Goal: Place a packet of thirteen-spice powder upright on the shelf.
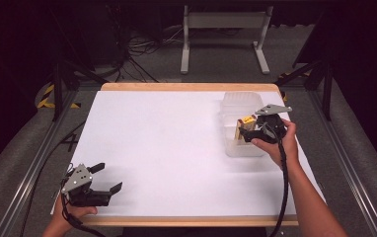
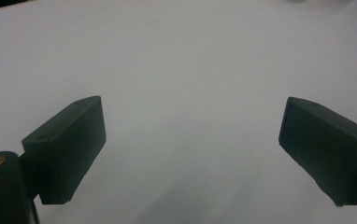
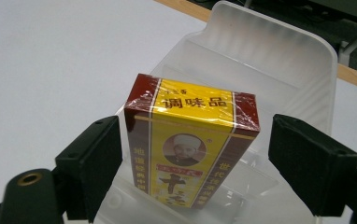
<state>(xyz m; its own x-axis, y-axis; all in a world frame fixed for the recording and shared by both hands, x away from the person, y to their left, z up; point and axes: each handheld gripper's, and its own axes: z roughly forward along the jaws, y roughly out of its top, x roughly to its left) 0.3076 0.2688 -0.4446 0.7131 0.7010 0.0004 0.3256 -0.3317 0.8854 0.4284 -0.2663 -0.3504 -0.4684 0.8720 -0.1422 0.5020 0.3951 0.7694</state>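
A white counter (image 1: 167,148) is carrying a clear plastic bin (image 1: 243,106) at its far right. The right gripper (image 3: 193,163) is hovering over the bin, its fingers (image 3: 92,158) spread on either side of a yellow-and-maroon seasoning box (image 3: 190,144) standing inside it, pads just clear. The left gripper (image 1: 106,178) is resting at the near left corner, fingers (image 2: 69,149) spread wide over bare counter.

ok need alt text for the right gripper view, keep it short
A red and yellow seasoning box wrapped in clear film stands upright in a frosted plastic container, between the open black jaws of the right gripper, with a gap showing on each side. The container sits on a white table.
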